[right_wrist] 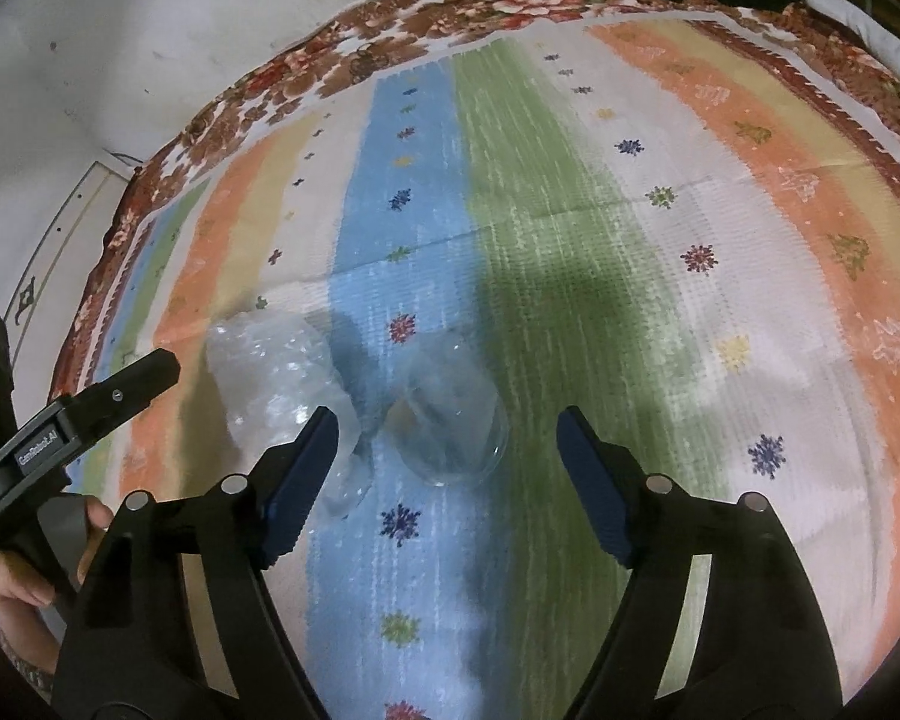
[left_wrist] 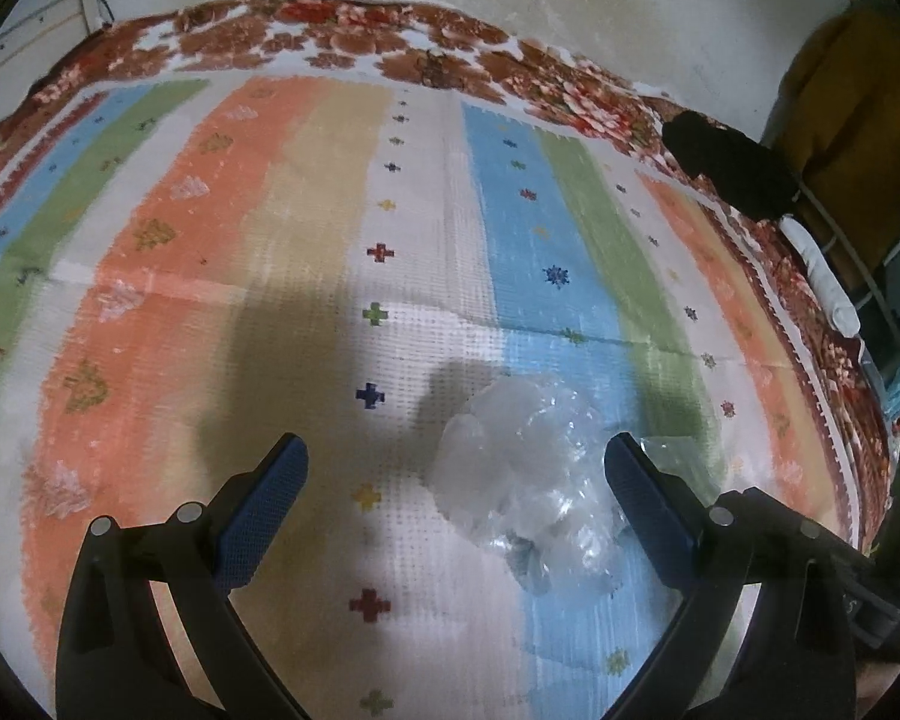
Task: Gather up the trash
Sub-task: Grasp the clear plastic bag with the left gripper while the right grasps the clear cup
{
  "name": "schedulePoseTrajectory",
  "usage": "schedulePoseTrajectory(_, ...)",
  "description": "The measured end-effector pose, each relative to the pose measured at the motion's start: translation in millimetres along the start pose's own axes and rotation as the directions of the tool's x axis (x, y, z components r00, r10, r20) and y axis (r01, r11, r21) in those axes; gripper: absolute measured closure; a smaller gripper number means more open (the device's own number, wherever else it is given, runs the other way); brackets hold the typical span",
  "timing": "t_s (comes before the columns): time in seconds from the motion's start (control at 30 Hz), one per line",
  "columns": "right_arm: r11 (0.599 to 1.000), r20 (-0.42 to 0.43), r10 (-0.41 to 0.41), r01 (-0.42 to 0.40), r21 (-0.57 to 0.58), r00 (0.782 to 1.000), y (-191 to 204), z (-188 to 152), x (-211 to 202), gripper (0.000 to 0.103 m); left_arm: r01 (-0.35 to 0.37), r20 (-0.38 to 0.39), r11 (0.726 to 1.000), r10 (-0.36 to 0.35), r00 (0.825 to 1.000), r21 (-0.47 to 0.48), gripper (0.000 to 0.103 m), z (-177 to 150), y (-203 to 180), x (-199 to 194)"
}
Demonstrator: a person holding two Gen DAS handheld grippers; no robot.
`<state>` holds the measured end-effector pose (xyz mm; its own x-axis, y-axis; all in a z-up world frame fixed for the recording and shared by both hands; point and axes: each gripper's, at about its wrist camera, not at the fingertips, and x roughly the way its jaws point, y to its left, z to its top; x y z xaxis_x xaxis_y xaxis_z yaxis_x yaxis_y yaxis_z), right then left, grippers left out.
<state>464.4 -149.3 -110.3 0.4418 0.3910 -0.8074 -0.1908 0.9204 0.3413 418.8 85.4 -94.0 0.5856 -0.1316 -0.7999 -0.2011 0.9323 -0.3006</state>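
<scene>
Two pieces of clear trash on the striped mat [left_wrist: 306, 192]: crumpled wrap [left_wrist: 522, 474] and a clear cup [right_wrist: 453, 426], lying just beside each other; both grippers above them, pointing steeply down.

Left gripper [left_wrist: 456, 474] spread wide, wrap between the fingers but nearer the right-hand one, nothing pinched; right gripper [right_wrist: 447, 456] also spread, cup between the tips and nearer the left-hand finger, pads apart from it.

Likely trouble: off-centre closing, pushing either piece sideways instead of catching it; cup, rounded and smooth, prone to rolling or squirting out of the pads, or buckling if thin; wrap, light, springy and glossy, apt to slip free or drag the cup along; grippers close together, so a bump between them possible; mat woven and textured, soft enough to snag a low fingertip.
</scene>
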Motion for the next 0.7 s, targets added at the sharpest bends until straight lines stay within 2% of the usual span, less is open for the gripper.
schedulePoseTrajectory(0.2, 0.999, -0.029, 0.023, -0.022, 0.027, 0.999, -6.1, 7.8, 21.0, 0.046, -0.014, -0.015, 1.000, 0.014, 1.000, -0.011, 0.008, -3.8, 2.1, 25.5)
schedulePoseTrajectory(0.3, 0.999, -0.040, 0.033, -0.032, 0.029, 0.999, -6.7, 11.2, 30.2, 0.050, 0.019, -0.027, 1.000, -0.019, 0.999, -0.025, 0.018, -5.4, 5.5, 36.1)
schedulePoseTrajectory(0.37, 1.000, -0.051, 0.026, -0.026, 0.003, 0.998, -3.7, 9.5, 37.2, 0.060, 0.045, -0.030, 0.999, -0.045, 0.999, 0.008, 0.022, -5.9, 2.6, 40.6)
schedulePoseTrajectory(0.47, 0.999, -0.060, 0.021, -0.023, -0.034, 0.998, 1.2, 5.1, 43.5, 0.065, 0.023, -0.027, 0.997, -0.021, 0.999, 0.078, 0.031, -9.5, -0.3, 46.7)
schedulePoseTrajectory(0.57, 0.998, -0.055, 0.012, -0.015, -0.068, 0.998, 5.2, 4.3, 42.7, 0.065, 0.031, -0.047, 0.999, -0.029, 0.998, 0.034, 0.058, -10.1, 7.1, 52.6)
schedulePoseTrajectory(0.6, 0.996, -0.054, 0.003, -0.008, -0.084, 0.999, 6.6, 3.3, 42.2, 0.065, 0.028, -0.054, 0.999, -0.026, 0.998, 0.028, 0.073, -10.5, 7.7, 53.9)
schedulePoseTrajectory(0.63, 0.995, -0.051, -0.008, 0.003, -0.098, 0.999, 7.6, 2.1, 41.5, 0.066, 0.017, -0.062, 0.999, -0.014, 0.998, 0.041, 0.082, -11.5, 5.5, 54.9)
schedulePoseTrajectory(0.7, 0.993, -0.052, -0.019, 0.013, -0.118, 0.998, 9.5, 0.8, 40.0, 0.066, -0.005, -0.056, 0.993, 0.011, 0.998, 0.118, 0.091, -15.0, -5.8, 52.8)
